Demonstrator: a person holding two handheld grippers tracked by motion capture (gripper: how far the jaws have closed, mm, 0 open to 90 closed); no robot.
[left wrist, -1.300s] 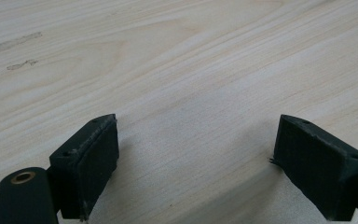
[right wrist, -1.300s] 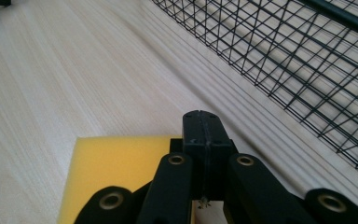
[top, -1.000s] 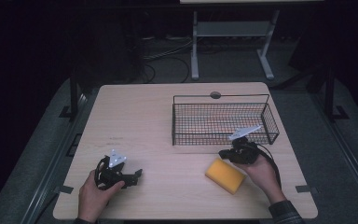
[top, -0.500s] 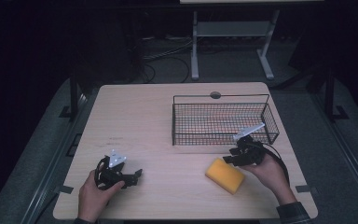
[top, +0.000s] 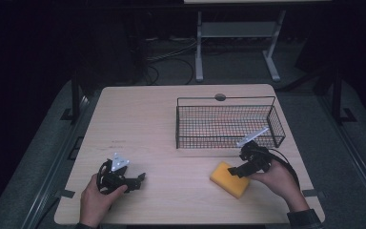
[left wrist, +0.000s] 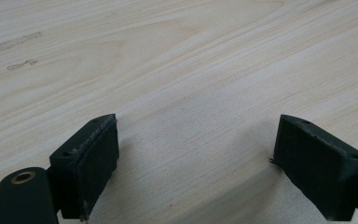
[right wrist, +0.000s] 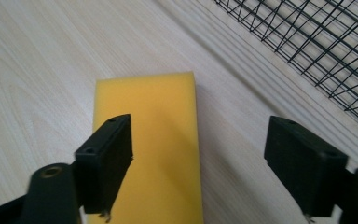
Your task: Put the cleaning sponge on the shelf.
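one jaw of the right gripper [right wrist: 198, 161], which has just been opening wide, is hanging over the yellow rectangular foam sponge [right wrist: 151, 140] instead of beside it, so closing risks only pinching an edge, while the left gripper [left wrist: 196, 168] is resting open on the pale wooden table [left wrist: 177, 56].

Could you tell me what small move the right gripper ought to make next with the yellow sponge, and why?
Probably shift sideways to centre on the sponge, then lower. The right gripper has just been opening its jaws, and they stand wide, but one jaw sits over the sponge's top while the other hangs over bare table, so closing now would miss. The wire basket waits empty beside it.
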